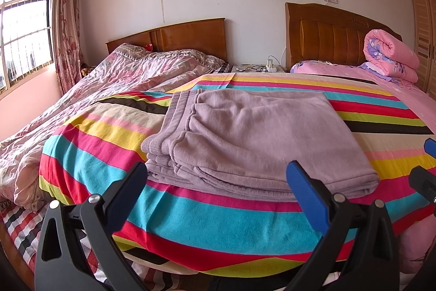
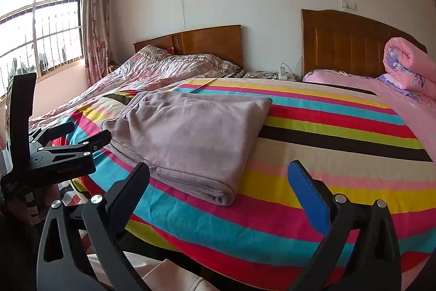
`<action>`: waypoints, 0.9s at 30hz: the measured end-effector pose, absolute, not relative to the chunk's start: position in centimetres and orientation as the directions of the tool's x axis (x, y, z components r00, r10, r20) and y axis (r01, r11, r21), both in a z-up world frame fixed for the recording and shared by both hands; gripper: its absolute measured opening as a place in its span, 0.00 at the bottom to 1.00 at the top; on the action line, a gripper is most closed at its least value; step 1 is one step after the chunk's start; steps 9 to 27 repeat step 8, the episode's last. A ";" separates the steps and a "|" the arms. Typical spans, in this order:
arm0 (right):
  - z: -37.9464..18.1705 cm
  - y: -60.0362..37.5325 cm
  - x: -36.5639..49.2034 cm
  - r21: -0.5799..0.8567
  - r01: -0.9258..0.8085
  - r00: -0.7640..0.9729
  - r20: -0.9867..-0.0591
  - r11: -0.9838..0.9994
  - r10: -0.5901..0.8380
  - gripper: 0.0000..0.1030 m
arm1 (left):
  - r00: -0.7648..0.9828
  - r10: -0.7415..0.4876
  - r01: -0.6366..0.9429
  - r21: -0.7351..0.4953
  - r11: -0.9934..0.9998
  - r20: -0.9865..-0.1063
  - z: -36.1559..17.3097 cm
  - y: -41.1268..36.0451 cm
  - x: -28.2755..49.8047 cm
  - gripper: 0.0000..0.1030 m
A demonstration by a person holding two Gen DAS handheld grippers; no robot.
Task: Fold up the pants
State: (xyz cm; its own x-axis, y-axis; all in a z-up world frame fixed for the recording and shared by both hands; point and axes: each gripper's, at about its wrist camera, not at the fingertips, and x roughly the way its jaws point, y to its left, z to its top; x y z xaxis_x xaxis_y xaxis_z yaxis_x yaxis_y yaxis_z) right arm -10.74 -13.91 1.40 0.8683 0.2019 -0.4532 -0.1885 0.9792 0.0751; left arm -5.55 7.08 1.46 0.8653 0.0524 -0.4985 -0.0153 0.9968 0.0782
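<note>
Mauve pants [image 1: 253, 138] lie folded at 12 o'clock on striped bedspread [image 1: 218, 222], task apparently done; left gripper [image 1: 218, 182] & right gripper [image 2: 220, 182] jaws wide, empty.

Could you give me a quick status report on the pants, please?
Left hand-held gripper open, empty. Right hand-held gripper open, empty. Pants folded on striped blanket, untouched. Nothing in the way.

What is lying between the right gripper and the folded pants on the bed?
Nothing but bare striped blanket. In the right wrist view, the open right gripper is apart from the pants.
</note>
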 end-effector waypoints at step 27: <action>1.4 -13.9 -10.8 0.076 -0.190 0.868 -0.454 0.979 0.203 0.95 | 0.852 0.043 -0.011 0.064 0.998 -0.522 1.3 7.1 -5.1 0.99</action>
